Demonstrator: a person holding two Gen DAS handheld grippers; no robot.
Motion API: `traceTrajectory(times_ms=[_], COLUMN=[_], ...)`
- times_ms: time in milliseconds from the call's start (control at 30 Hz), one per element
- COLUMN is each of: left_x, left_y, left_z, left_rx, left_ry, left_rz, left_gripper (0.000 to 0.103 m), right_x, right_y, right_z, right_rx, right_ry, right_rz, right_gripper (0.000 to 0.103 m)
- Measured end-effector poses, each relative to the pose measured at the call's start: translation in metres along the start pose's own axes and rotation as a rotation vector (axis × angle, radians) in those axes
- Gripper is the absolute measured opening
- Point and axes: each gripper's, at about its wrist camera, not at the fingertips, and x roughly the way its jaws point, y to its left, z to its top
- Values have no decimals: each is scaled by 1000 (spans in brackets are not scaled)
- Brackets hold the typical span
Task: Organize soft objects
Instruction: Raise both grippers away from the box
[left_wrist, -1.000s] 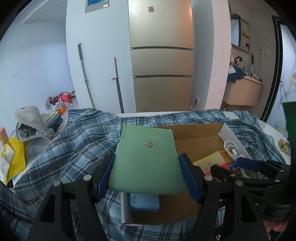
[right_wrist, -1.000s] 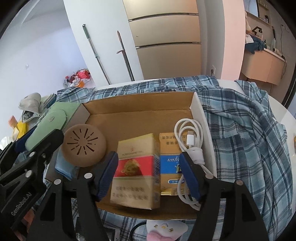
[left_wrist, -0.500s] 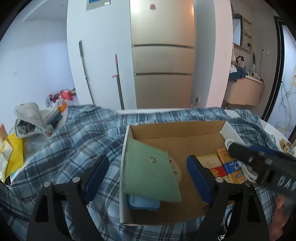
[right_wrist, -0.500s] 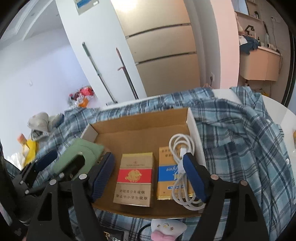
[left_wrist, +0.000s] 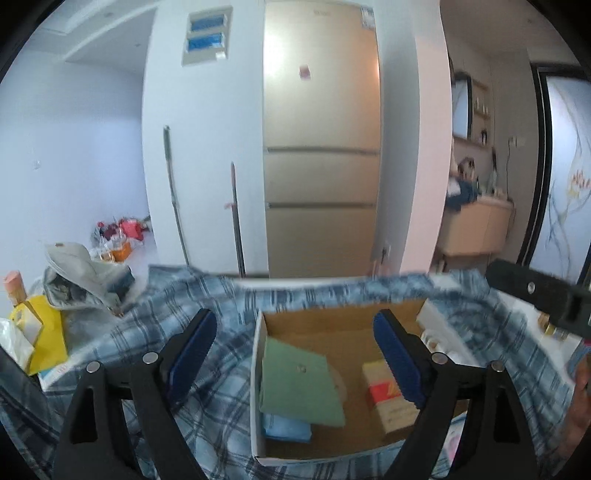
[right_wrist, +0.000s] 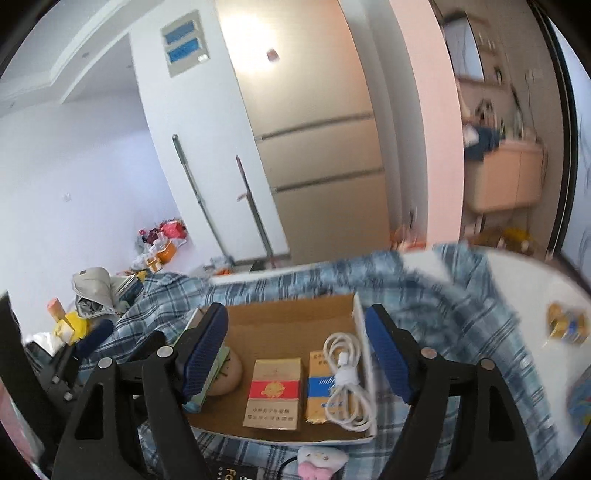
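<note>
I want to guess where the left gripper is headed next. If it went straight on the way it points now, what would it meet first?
Probably the cardboard box. The left gripper is open and empty, aimed down at the box's left part, so it would likely land on the green pouch lying there. Depth is hard to judge.

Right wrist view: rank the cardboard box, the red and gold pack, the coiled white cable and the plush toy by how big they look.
1. cardboard box, clearly largest.
2. and 3. red and gold pack and coiled white cable look about alike; no ranking between them.
4. plush toy looks smallest, but the frame's edge cuts it off.
</note>
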Motion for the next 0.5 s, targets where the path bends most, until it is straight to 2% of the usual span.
traceTrajectory(times_ms=[133,367,500], left_x=[-28,-77,-105], left_y=[0,-2,-4], left_z=[16,26,24], left_rx=[-11,35,40], left_ry=[-106,-204,-257], left_rz=[14,7,-1], left_gripper=[89,90,101], right_x=[-29,-78,-96], right_y=[4,15,18], right_z=[5,1,-5], right_rx=[-35,-140,-155], right_ry=[-80,-214,-256], right_rz=[-9,-56,-52], right_gripper=[77,78,84])
